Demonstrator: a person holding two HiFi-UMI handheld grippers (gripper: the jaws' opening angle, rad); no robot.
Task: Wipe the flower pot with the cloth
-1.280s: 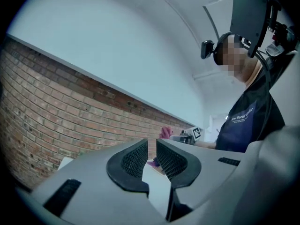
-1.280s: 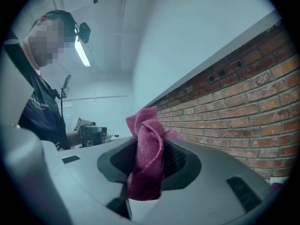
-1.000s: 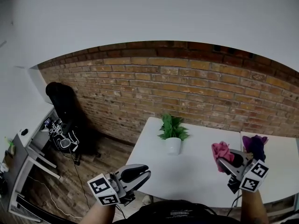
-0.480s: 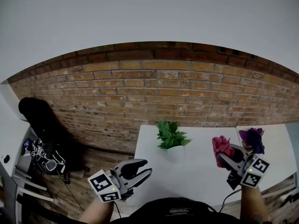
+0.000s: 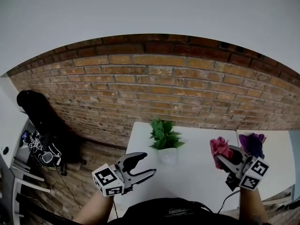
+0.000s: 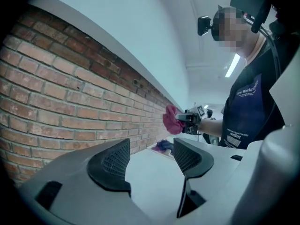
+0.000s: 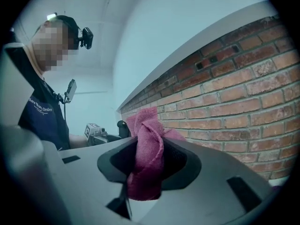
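Note:
A small white flower pot [image 5: 167,155] with a green plant [image 5: 163,134] stands on the white table [image 5: 197,179] near its far edge. My left gripper [image 5: 148,164] hovers at the table's left front corner, just left of the pot and apart from it. Its jaws have just been opening and stand open with nothing between them [image 6: 152,158]. My right gripper [image 5: 221,157] is held up to the right of the pot, shut on a crumpled pink cloth [image 5: 217,146] that bulges from its jaws [image 7: 146,158]. The pot is in neither gripper view.
A purple cloth [image 5: 252,142] lies on the table behind the right gripper. A red brick wall [image 5: 154,93] runs close behind the table. On the left, a dark chair [image 5: 35,114] and cables stand on the wooden floor by a desk.
The left gripper moved right, up to the table's corner beside the pot, and its jaws spread apart. The right gripper with the pink cloth shifted slightly left.

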